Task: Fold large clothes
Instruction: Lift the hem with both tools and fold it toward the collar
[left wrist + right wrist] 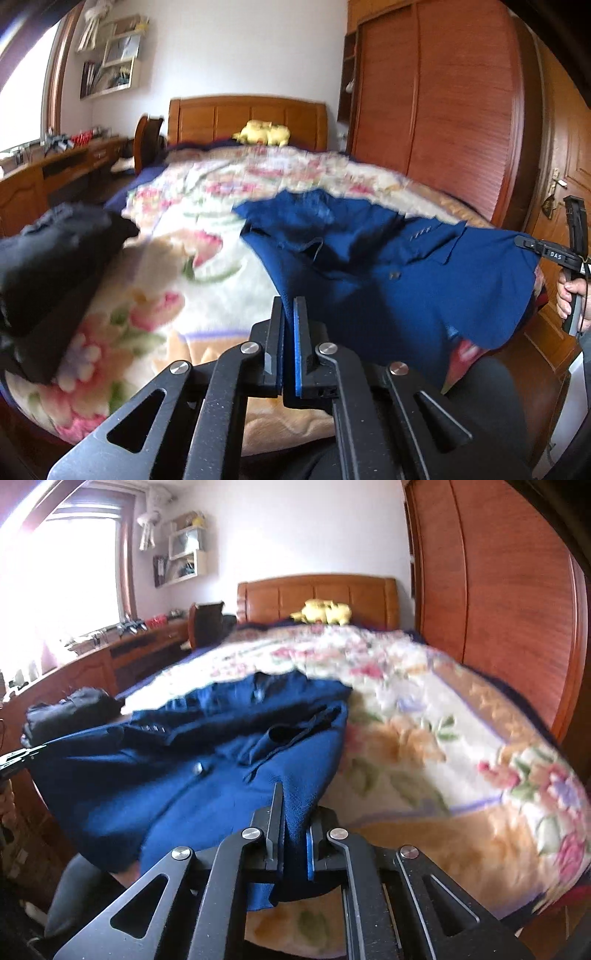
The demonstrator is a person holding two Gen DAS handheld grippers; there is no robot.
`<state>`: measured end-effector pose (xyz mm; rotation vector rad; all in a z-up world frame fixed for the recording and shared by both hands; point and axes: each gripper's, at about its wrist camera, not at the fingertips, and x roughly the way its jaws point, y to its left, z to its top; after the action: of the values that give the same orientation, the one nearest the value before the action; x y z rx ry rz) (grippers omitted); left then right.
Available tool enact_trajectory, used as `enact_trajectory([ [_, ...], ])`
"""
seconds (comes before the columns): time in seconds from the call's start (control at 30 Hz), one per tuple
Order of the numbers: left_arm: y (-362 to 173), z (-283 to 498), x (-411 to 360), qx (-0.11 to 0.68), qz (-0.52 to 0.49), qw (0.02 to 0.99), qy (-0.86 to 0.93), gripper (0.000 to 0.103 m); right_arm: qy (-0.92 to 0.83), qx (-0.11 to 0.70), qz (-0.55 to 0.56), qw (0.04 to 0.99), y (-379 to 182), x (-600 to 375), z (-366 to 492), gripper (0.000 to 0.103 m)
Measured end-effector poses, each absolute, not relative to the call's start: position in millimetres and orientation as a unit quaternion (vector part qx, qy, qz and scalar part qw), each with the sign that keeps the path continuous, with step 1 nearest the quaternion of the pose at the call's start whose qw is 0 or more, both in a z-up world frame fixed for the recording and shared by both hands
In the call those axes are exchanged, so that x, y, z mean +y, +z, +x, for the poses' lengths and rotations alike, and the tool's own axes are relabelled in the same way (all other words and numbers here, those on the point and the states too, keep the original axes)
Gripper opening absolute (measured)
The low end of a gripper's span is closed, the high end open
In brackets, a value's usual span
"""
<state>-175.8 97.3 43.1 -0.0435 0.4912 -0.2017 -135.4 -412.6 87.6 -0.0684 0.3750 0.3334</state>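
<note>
your left gripper has its jaws pressed nearly together on the near hem of the blue jacket, and the cloth runs straight out of the pinch between the pads. your right gripper is pinching the same garment at its other near corner, with a fold of blue fabric trapped between the fingers and a loose tail hanging below them. in the left wrist view you can see the right gripper at the far edge, gripping the hem, with your hand on its handle.

you are holding the two corners well apart so the bottom edge stretches taut between them, which looks like the start of a fold: lifting the hem to carry it toward the collar. the rest of the jacket lies rumpled on the floral blanket near the foot of the bed, its lapels and buttons facing up.

a pile of black clothing sits just beside it on the left side of the blanket, well clear of the hem. the yellow plush toy rests by the headboard, far from the work. both views are blurred, so finer detail of the grip is hard to judge.
</note>
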Motion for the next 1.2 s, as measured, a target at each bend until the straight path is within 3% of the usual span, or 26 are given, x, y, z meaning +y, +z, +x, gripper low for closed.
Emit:
enact_trajectory([
  [0.73, 185.7, -229.9, 103.1, 0.075, 0.007, 0.992, -0.102, 0.004, 0.203, 0.004, -0.052, 0.978, 206.5, -436.4, -248.4, 0.007],
  [1.2, 116.8, -134.3, 112.0, 0.168, 0.009, 0.984, -0.063, 0.004, 0.142, 0.141, -0.076, 0.977, 149.9, -400.3, -143.2, 0.007],
])
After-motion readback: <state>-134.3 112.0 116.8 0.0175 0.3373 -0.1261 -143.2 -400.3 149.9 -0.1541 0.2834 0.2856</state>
